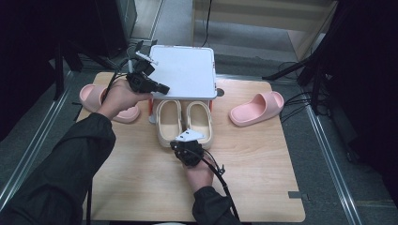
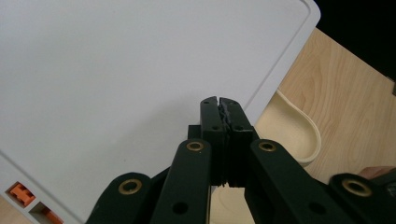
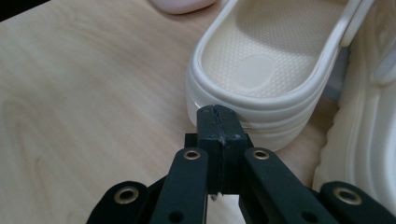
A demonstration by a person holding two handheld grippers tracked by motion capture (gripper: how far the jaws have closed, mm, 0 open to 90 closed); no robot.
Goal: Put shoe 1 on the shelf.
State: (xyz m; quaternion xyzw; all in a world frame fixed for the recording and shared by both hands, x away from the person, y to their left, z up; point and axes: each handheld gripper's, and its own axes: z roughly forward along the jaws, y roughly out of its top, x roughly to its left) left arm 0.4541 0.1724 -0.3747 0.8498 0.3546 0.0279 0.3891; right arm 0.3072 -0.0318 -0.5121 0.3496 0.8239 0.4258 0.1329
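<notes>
Two cream slippers (image 1: pixel 169 121) (image 1: pixel 200 121) lie side by side on the wooden table (image 1: pixel 141 178), toes under a low white rack (image 1: pixel 185 70). My right gripper (image 1: pixel 184 142) is at their heels. In the right gripper view its jaws are shut with nothing between them, and my right gripper (image 3: pixel 218 114) touches the heel rim of one cream slipper (image 3: pixel 266 70), with the other cream slipper (image 3: pixel 369 140) beside it. My left gripper (image 1: pixel 163 88) hovers over the rack's front left part. It is also shut and empty (image 2: pixel 219 105) above the white rack top (image 2: pixel 116 70).
A pink slipper (image 1: pixel 105 101) lies at the table's left edge, partly behind my left hand. Its mate (image 1: pixel 257 108) lies right of the rack. The rack has orange fittings (image 2: pixel 21 193) at its corner. Bare wood stretches across the table's near half.
</notes>
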